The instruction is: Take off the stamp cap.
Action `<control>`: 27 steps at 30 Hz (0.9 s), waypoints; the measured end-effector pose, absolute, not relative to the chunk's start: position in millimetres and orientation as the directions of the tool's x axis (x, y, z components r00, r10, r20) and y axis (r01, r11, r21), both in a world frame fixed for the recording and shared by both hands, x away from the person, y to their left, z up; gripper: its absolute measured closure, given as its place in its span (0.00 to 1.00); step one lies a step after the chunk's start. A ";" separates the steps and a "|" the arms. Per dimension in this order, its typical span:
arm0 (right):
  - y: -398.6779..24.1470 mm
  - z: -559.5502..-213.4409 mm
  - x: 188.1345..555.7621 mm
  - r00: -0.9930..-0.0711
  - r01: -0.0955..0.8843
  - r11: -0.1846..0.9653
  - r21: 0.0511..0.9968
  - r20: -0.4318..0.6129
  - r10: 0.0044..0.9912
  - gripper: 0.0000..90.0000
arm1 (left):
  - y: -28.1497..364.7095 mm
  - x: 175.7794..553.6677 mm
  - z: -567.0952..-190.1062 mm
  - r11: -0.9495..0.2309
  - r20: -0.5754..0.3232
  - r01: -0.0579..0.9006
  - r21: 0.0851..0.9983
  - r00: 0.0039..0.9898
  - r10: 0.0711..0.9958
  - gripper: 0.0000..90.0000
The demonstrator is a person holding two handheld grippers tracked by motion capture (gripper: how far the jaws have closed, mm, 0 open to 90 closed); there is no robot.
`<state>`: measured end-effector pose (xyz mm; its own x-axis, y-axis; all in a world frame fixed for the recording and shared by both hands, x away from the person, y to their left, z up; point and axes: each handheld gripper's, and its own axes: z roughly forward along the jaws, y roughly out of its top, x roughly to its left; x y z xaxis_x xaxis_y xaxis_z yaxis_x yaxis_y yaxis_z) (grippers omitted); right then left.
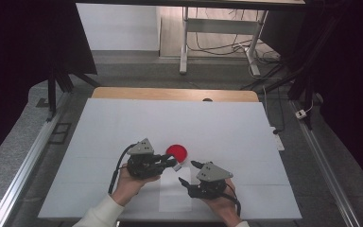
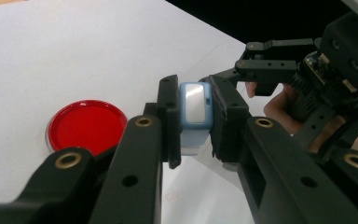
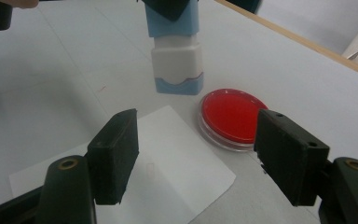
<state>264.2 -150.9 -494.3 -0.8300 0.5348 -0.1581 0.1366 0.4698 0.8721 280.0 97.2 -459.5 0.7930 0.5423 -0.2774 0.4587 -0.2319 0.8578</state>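
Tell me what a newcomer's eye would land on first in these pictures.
The round red dish stands out brightest, lying on the white table just beyond the grippers. Next comes the small blue and white stamp-like block, clamped by its blue upper part in the left gripper and held above a sheet of paper. The right gripper faces it, fingers open.

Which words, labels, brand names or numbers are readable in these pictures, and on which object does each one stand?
None can be read.
Blue-and-white stamp held in the left tool: no print visible.
Red ink pad: plain lid.
White paper sheet: a faint small mark, too blurred to read.
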 end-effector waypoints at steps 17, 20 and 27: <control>-139.0 -497.5 261.9 -0.821 0.134 0.491 0.861 -0.181 0.542 0.37 | 92.3 279.1 -461.8 -0.241 -0.278 0.462 0.854 0.796 0.538 0.84; -136.9 -497.8 262.2 -0.822 0.132 0.491 0.861 -0.182 0.540 0.38 | 92.2 278.9 -461.8 -0.242 -0.278 0.461 0.854 0.796 0.538 0.84; -131.3 -498.8 260.5 -0.814 0.132 0.502 0.855 -0.196 0.547 0.41 | 90.9 278.7 -462.8 -0.245 -0.277 0.462 0.852 0.797 0.537 0.84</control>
